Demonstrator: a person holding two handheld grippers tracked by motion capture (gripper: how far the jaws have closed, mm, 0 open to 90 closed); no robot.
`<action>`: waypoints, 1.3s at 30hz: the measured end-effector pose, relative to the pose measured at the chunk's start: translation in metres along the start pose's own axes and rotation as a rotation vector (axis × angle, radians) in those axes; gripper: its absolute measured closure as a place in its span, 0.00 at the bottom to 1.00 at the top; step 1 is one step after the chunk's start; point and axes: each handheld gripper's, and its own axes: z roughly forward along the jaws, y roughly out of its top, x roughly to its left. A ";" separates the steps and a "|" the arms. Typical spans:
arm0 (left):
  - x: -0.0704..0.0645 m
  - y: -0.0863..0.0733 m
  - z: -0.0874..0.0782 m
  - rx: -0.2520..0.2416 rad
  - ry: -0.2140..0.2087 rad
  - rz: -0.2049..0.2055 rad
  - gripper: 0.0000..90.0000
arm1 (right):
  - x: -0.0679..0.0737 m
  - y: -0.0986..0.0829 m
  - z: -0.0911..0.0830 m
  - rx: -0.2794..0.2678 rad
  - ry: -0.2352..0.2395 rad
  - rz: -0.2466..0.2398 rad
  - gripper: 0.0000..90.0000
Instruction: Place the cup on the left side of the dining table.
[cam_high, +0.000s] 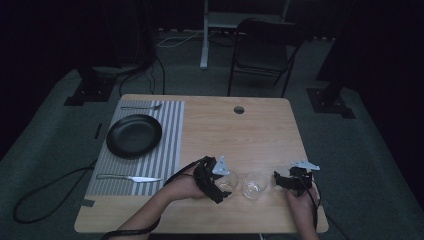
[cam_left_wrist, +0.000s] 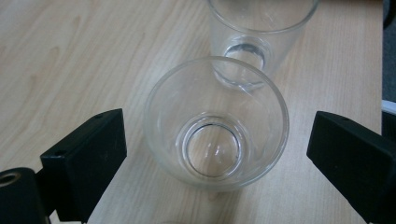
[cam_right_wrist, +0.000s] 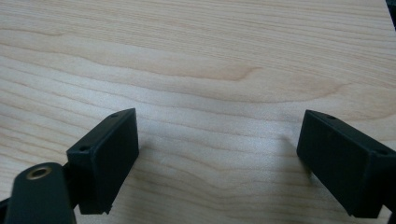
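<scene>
Left claw released, jaws wide, straddling near glass tumbler on counter; neither jaw touching wall. Second tumbler just beyond first, farther from claw, seemingly touching it. Right claw released, jaws apart over bare counter, nothing between.

Near tumbler: judged light, rigid, smooth, slippery, breakable. Best hold across wall at mid-height, modest squeeze; rim flares, so higher grip may slide.

Orientation: upright, mouth up, long axis vertical, base on counter.
</scene>
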 end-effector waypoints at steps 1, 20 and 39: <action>0.000 0.001 0.001 0.003 -0.002 0.001 0.06 | 0.000 0.000 0.000 0.000 0.000 0.000 0.14; 0.002 0.015 0.021 0.143 -0.022 -0.003 0.06 | 0.000 0.000 0.000 0.000 0.000 0.000 0.14; 0.001 0.023 0.029 0.235 0.004 -0.022 0.20 | 0.000 0.000 0.000 0.000 0.000 0.000 0.14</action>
